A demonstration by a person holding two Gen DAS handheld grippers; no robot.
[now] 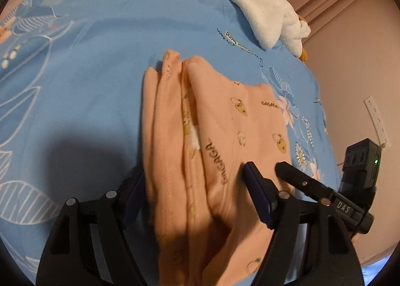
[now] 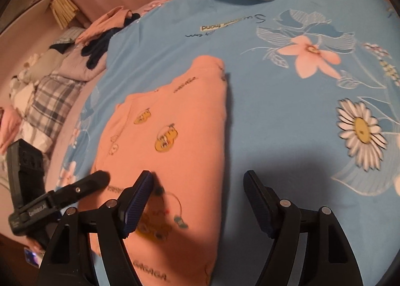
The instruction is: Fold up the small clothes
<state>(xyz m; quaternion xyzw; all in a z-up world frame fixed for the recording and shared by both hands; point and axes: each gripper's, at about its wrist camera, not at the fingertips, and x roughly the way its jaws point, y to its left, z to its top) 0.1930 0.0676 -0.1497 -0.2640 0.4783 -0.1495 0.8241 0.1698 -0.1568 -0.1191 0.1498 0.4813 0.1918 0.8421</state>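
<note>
On a blue sheet (image 1: pixel 105 43) printed with flowers and leaves lies a folded peach garment (image 1: pixel 225 141), patterned with small yellow figures and the word GAGAGA; its stacked hems and folded edges run along the side seen at left in the left wrist view, and its smooth upper panel fills the centre of the right wrist view. Left gripper (image 1: pixel 192 191): jaws spread wide, one blue-padded finger (image 1: pixel 257 196) over the garment's top layer and the other at the garment's folded edge, so that the cloth lies between them without being pinched; whether the pads touch the fabric cannot be told. Right gripper (image 2: pixel 200 198): jaws likewise released, the left-hand finger (image 2: pixel 137 201) above the garment near a printed figure, the right-hand finger over bare sheet just beside the garment's edge; nothing is grasped. Each view shows the other gripper's black finger and body entering from the side, close to the same near end of the garment. Beyond the garment, at the far edge of the sheet, rests a white plush toy (image 1: pixel 265 11) with orange parts. A heap of peach and dark clothes (image 2: pixel 105 28) lies off the sheet's far left corner, next to plaid bedding (image 2: pixel 47 96)
</note>
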